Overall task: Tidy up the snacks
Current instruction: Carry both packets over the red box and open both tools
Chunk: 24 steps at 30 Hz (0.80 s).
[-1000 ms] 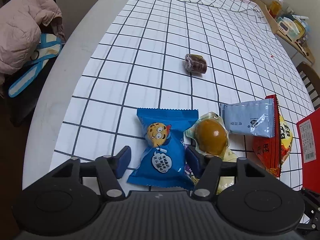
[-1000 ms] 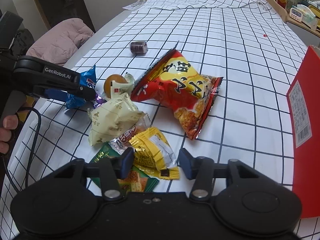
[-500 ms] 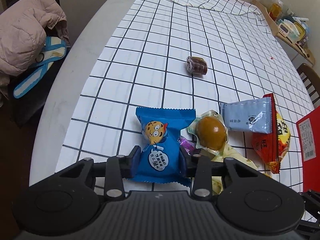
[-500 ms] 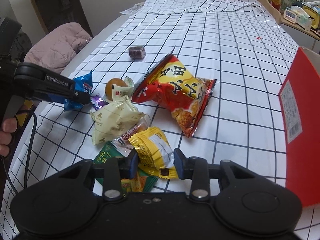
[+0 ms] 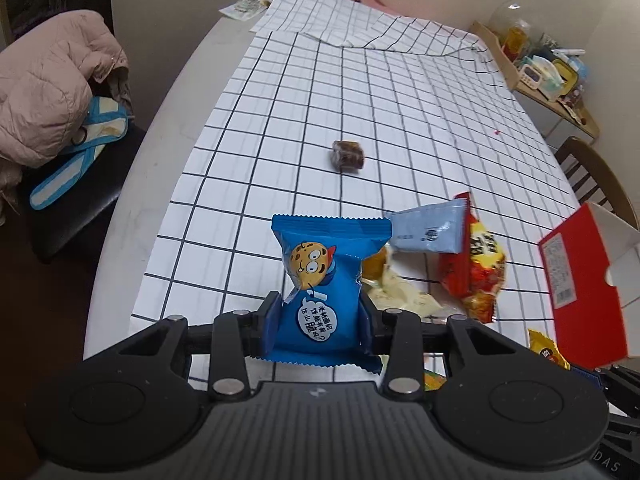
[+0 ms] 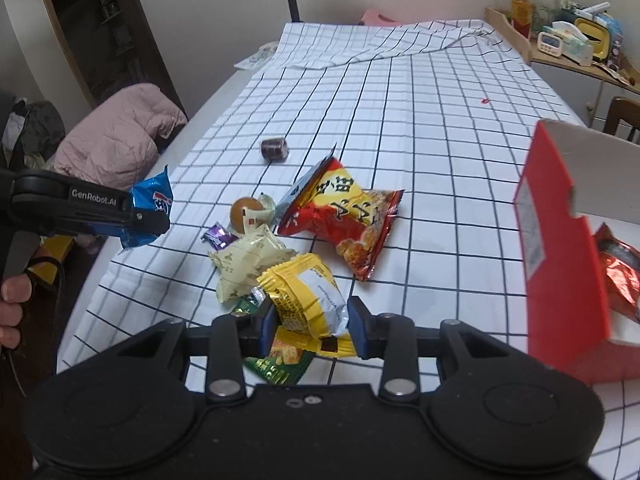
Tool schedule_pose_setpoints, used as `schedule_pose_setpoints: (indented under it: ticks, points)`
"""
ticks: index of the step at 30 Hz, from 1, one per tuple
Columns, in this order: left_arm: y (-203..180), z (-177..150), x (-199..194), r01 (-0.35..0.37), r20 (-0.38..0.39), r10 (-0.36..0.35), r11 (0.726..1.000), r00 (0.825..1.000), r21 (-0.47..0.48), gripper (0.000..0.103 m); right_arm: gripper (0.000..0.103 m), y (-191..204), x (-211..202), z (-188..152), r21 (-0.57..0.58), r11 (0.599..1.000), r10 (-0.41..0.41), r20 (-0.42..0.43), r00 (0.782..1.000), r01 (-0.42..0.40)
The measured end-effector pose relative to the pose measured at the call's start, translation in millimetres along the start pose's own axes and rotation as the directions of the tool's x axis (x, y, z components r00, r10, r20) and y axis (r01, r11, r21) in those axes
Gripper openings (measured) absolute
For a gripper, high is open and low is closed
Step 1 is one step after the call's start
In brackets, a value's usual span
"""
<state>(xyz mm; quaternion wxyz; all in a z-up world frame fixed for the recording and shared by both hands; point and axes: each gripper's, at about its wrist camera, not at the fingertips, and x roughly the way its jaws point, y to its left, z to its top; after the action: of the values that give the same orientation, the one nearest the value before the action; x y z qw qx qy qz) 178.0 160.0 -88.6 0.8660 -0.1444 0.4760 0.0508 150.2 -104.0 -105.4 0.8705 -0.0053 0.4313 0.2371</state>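
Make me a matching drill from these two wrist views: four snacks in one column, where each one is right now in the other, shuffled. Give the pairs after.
Things
1. blue cookie packet
2. yellow snack packet
3. small brown wrapped sweet
4. red chip bag

Places
A. lying alone on the checked cloth, farther up the table
B. clamped in the right gripper
C. lying on the cloth beside the heap of snacks
D. clamped in the left gripper

Pairs: 1-D, 2-B, 3-A, 4-C
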Motion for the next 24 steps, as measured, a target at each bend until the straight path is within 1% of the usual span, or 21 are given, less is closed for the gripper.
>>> schedule_pose_setpoints:
  ticks: [5, 11, 18, 24]
  points:
    - [-26, -5, -26, 0.002, 0.019, -0.003, 0.998, 1.000, 0.062, 0.038, 0.036, -5, -32, 1, 0.023, 1.000, -0.018, 0.022, 1.000, 0.017]
    - [-59, -9, -49, 0.038, 0.019, -0.041, 0.993, 0.999, 0.110, 0.038, 0.036, -20, -68, 5, 0.059, 0.998, -0.028, 0.049, 0.998, 0.025]
    - [-110, -13, -69, 0.078, 0.022, -0.083, 0.982, 0.996, 0.173, 0.038, 0.036, -52, -97, 9, 0.078, 0.996, -0.037, 0.071, 0.997, 0.032]
    - [-166, -15, -79, 0.110, 0.030, -0.120, 0.967, 0.992, 0.229, 0.038, 0.036, -90, -116, 12, 0.093, 0.995, -0.053, 0.094, 0.994, 0.044]
